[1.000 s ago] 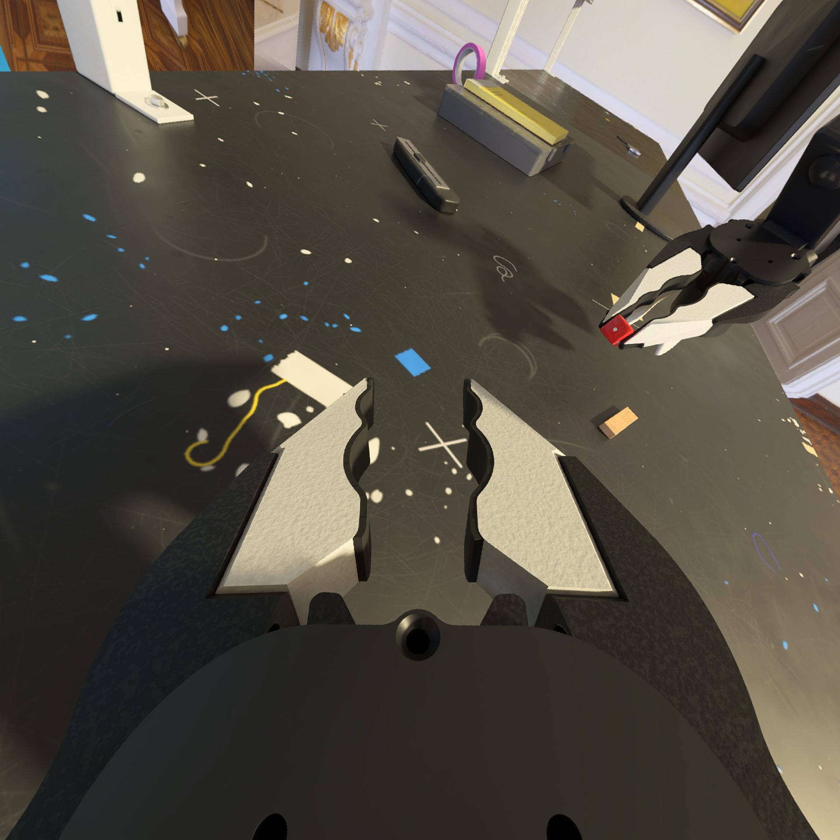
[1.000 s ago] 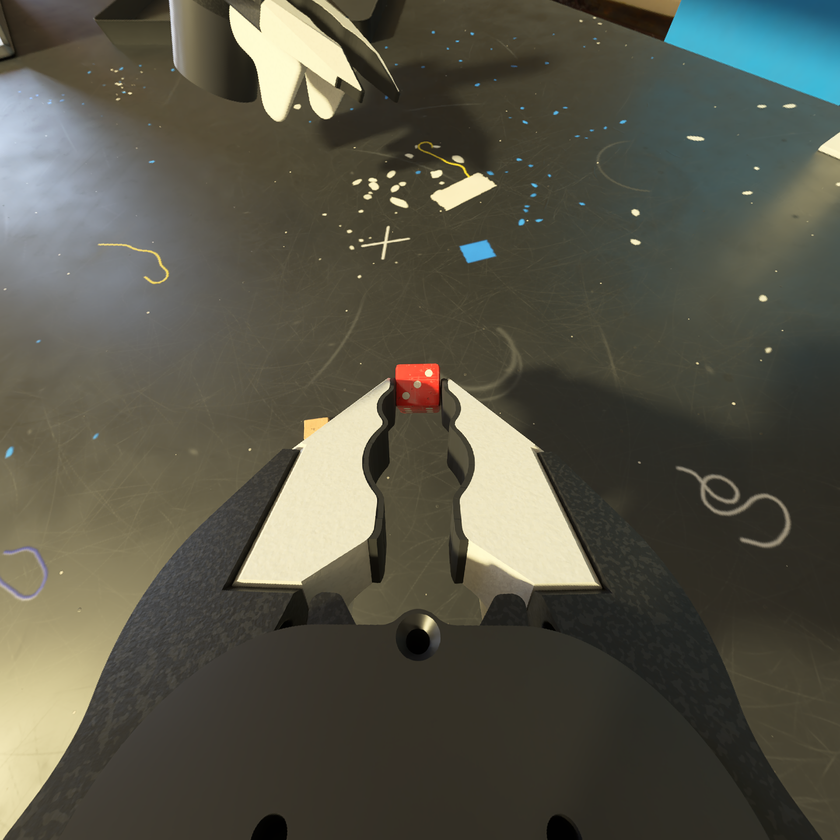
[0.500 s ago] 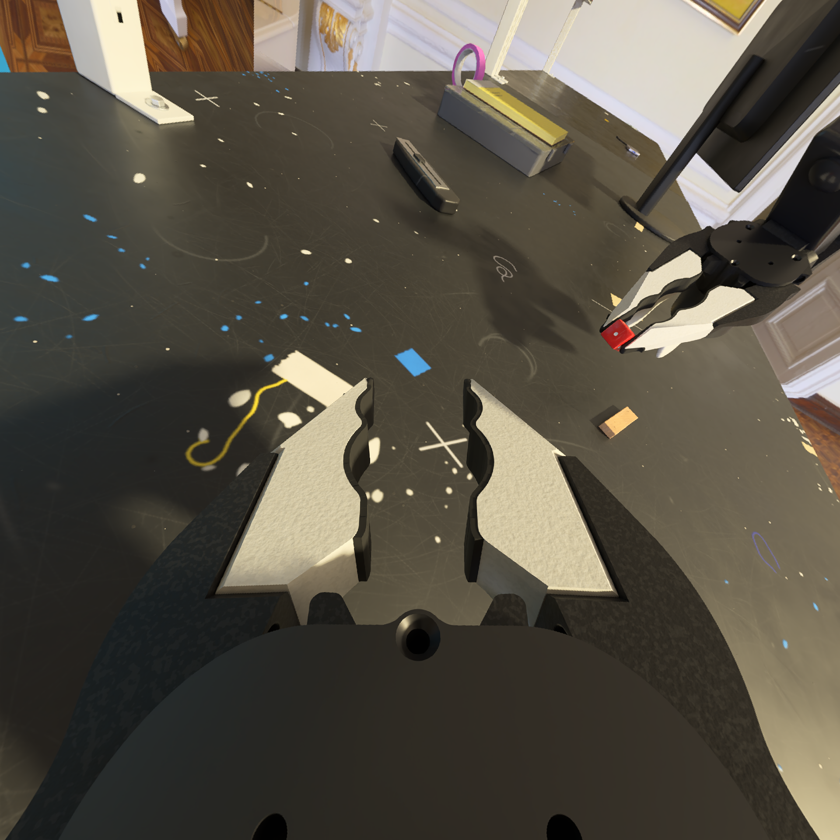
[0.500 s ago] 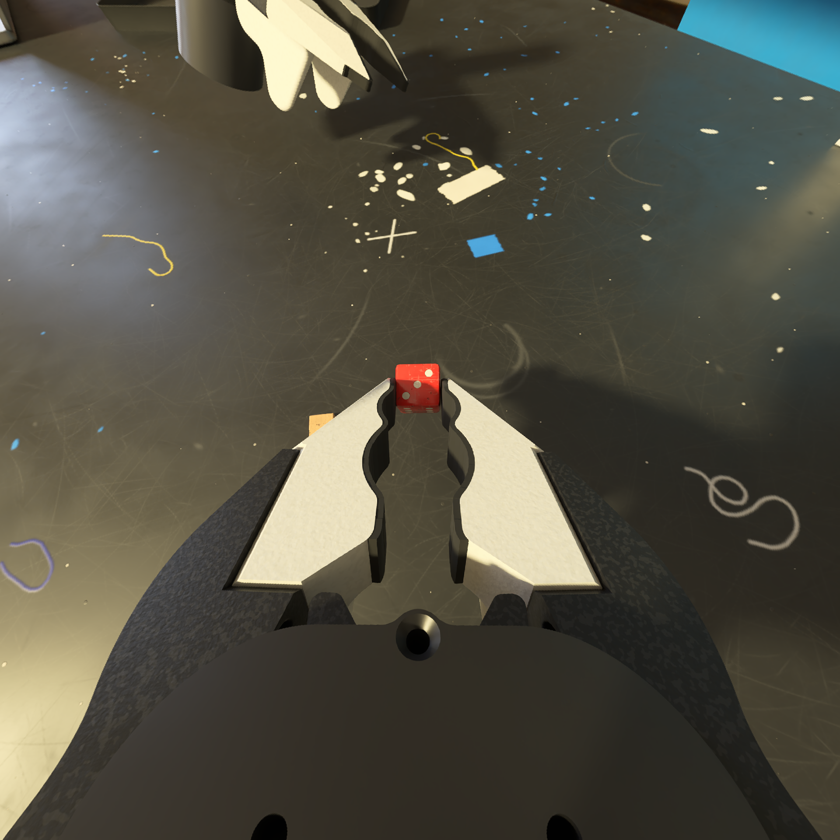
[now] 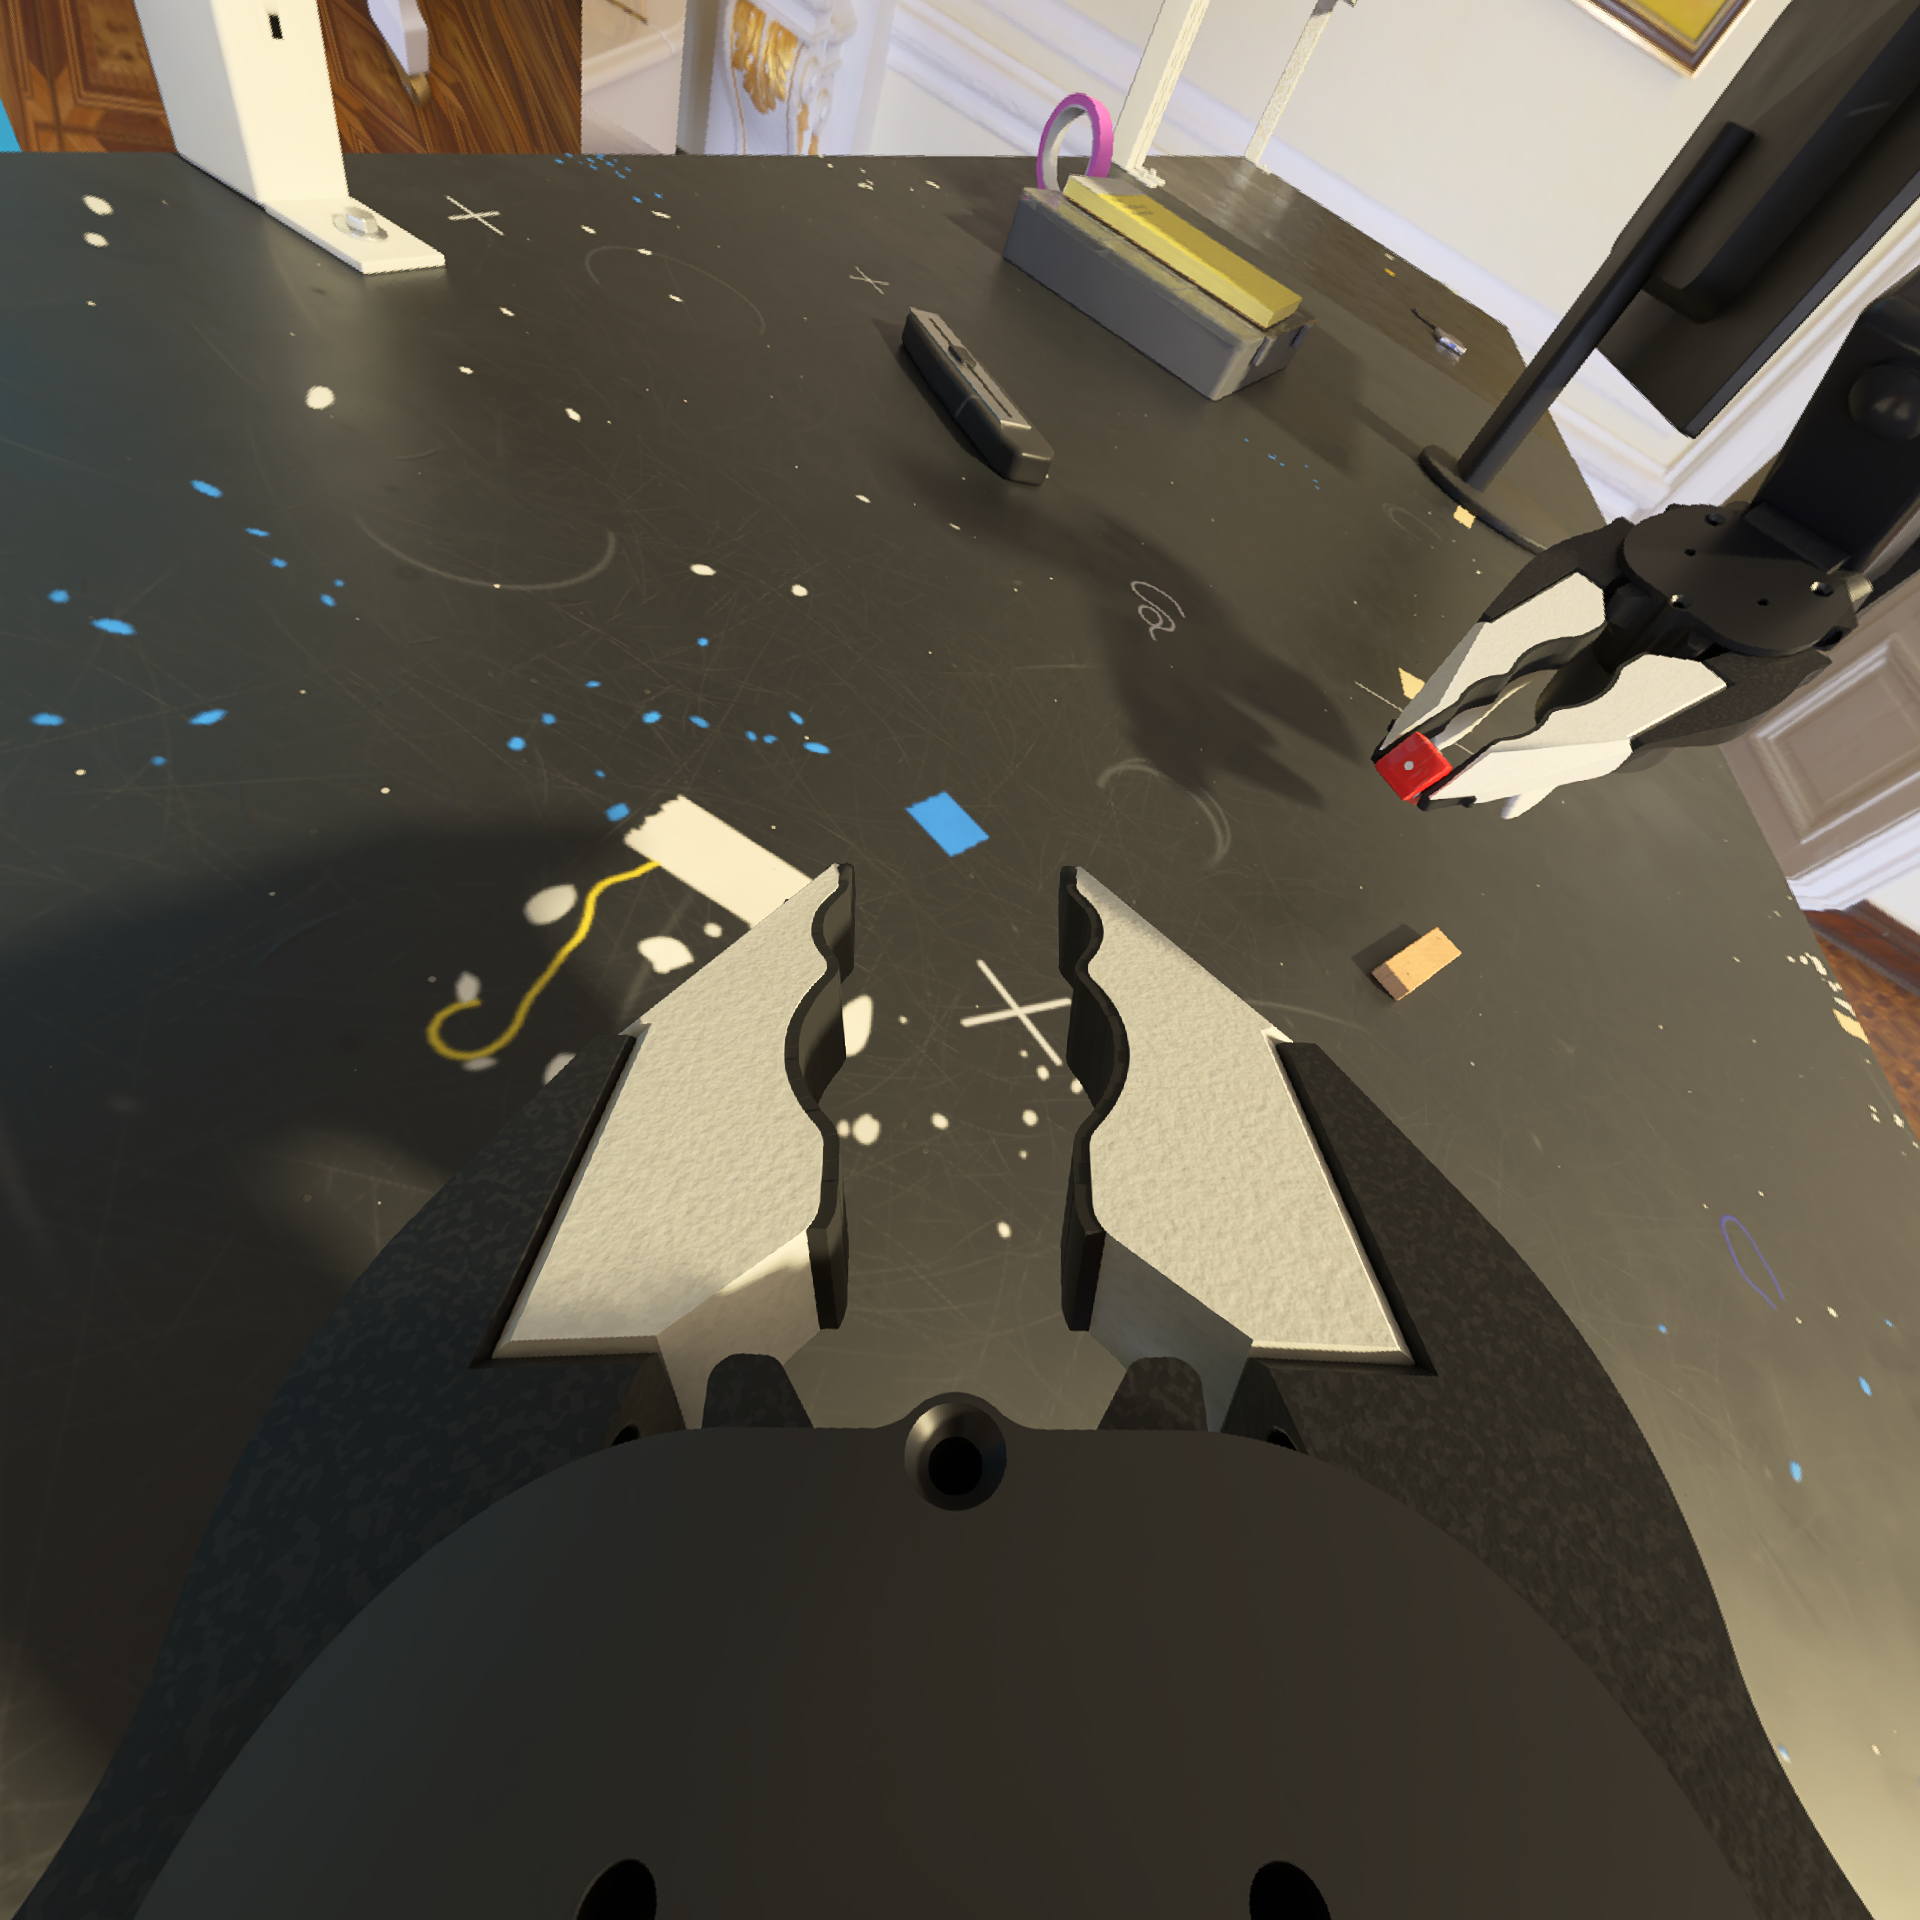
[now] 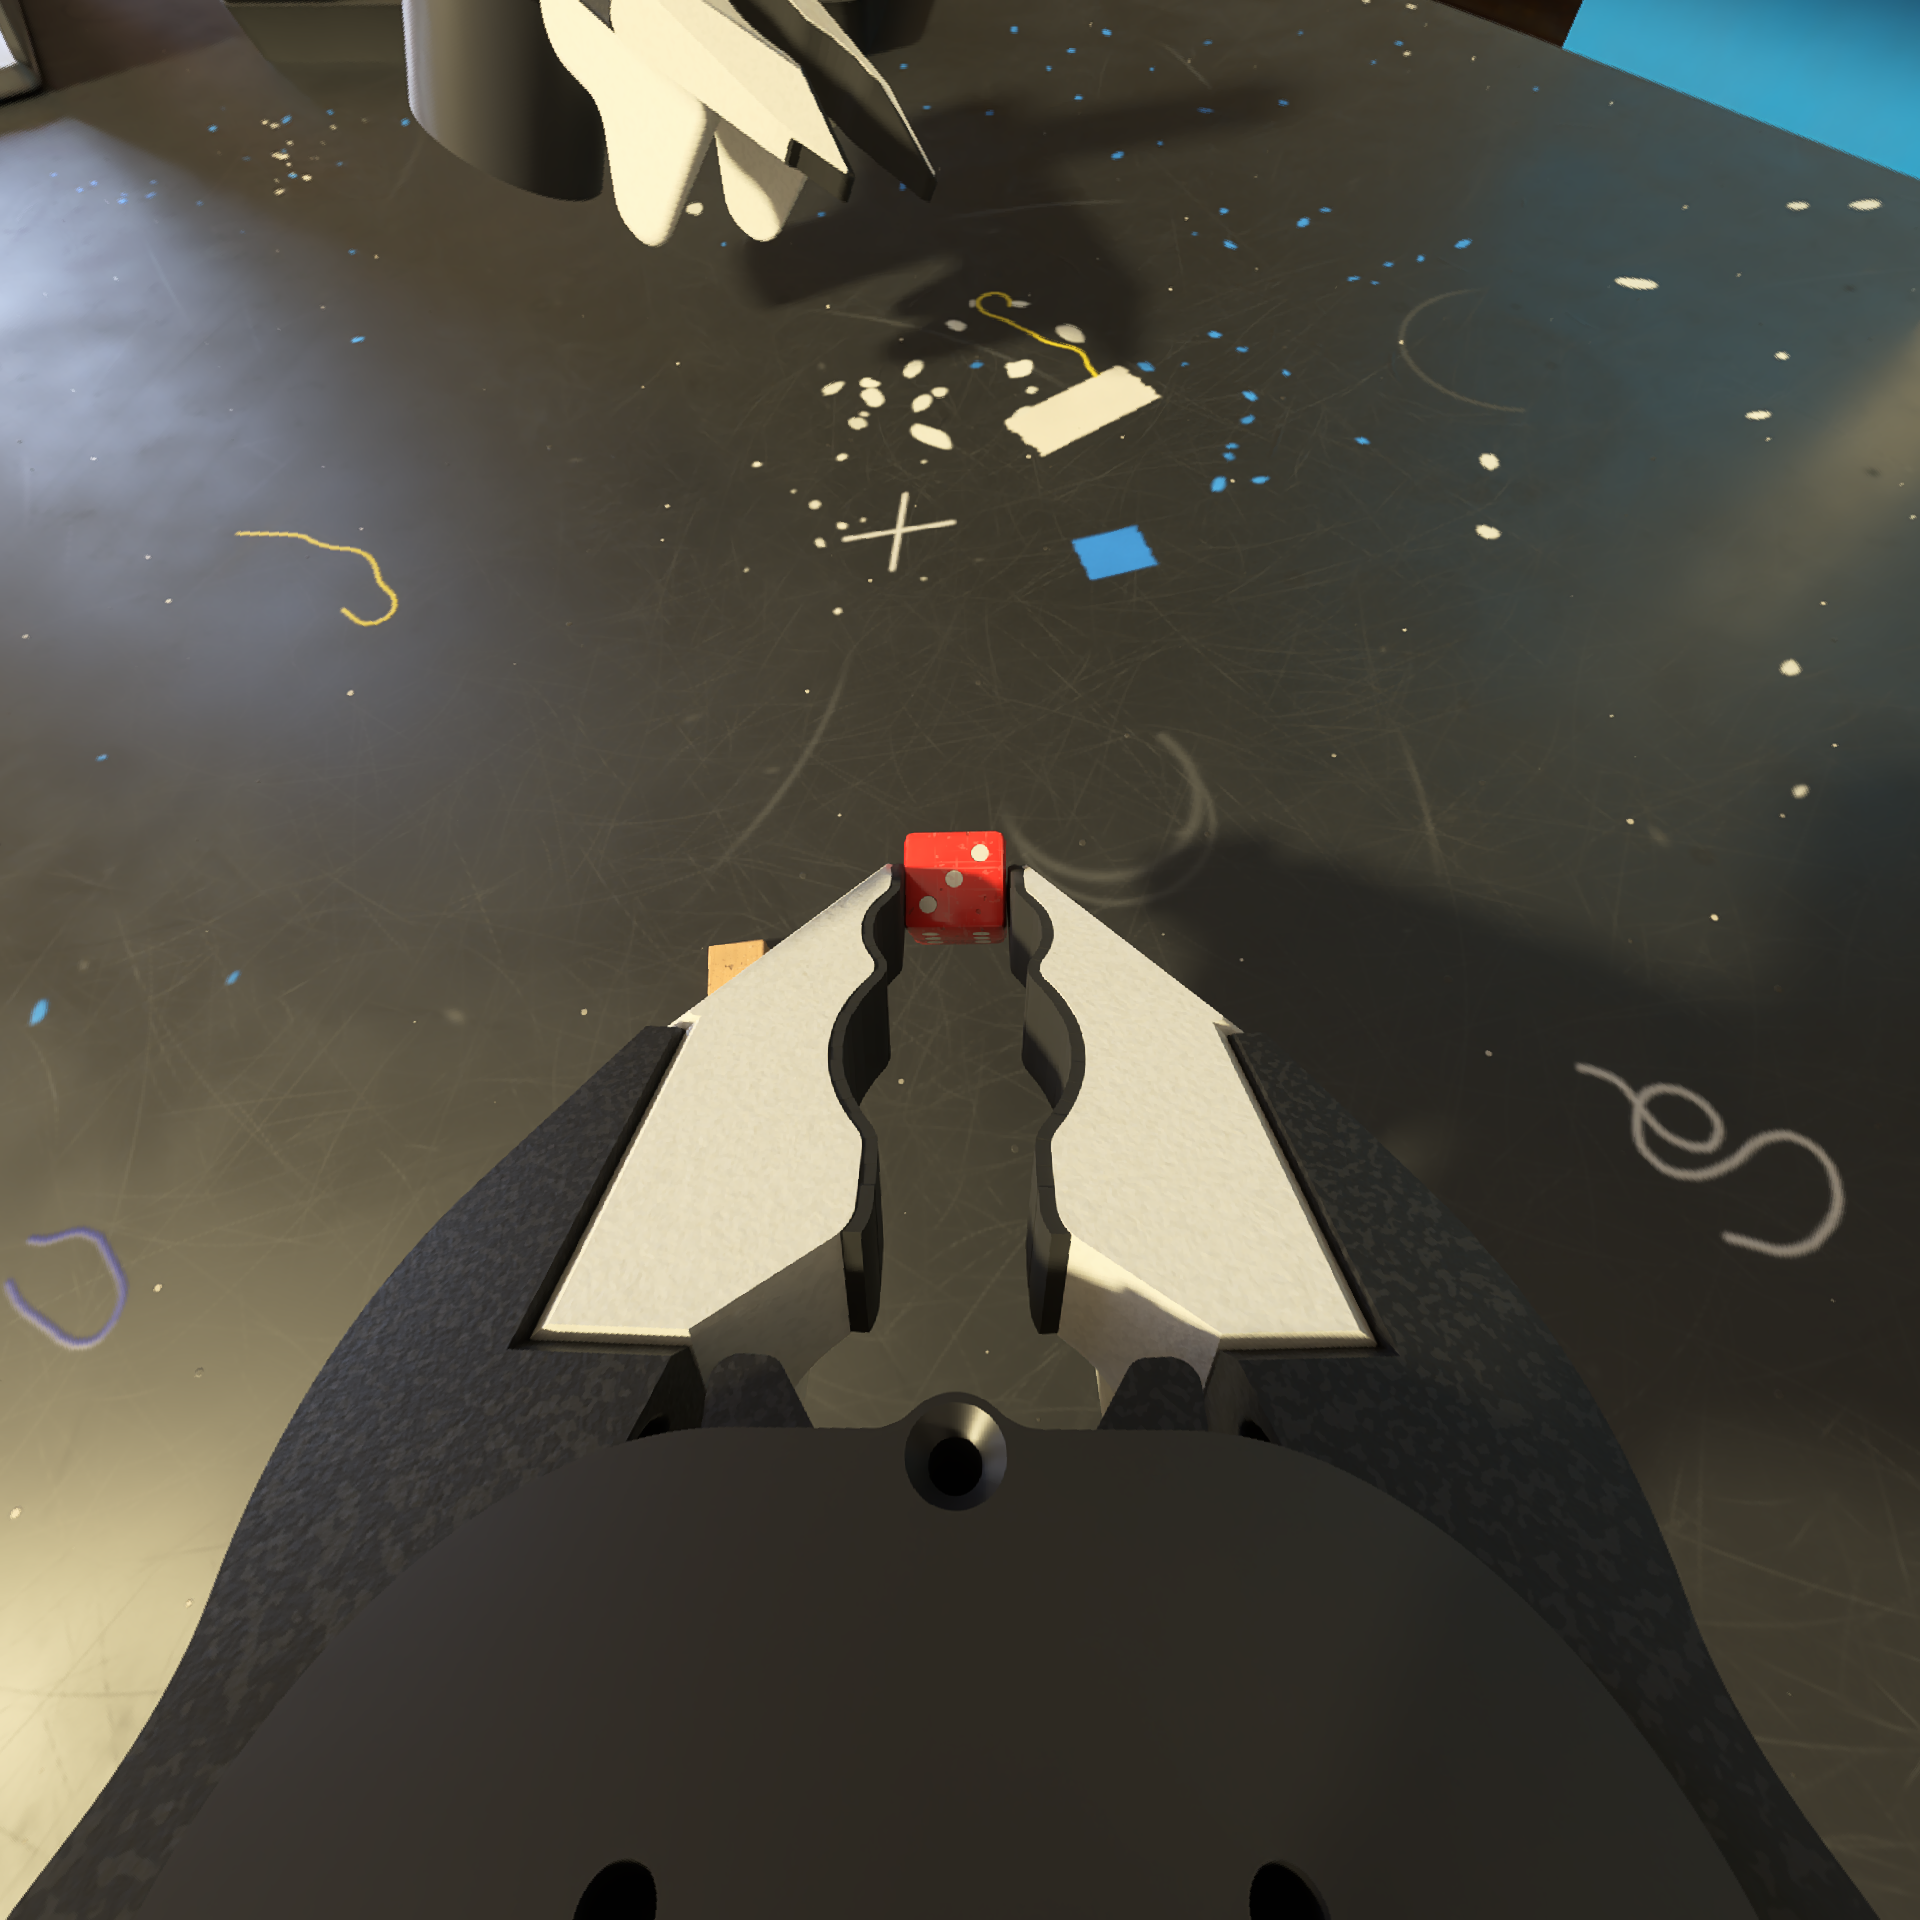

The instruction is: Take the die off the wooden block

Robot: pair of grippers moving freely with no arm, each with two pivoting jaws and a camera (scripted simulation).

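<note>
In the left wrist view, the left gripper (image 5: 954, 883) hangs over a dark, scratched worktop (image 5: 416, 675) with white and blue paint spots, its fingers apart and empty. Far back lie a grey box (image 5: 1148, 286) and a black bar (image 5: 971, 395); behind are pale walls. At right, the right gripper (image 5: 1429, 769) has its fingers clamped on the red die (image 5: 1410, 766), raised above the worktop and apart from the wooden block (image 5: 1415, 961).

In the right wrist view, the die (image 6: 953, 883) sits between the fingertips; the block (image 6: 734, 961) shows partly beside the left finger.
</note>
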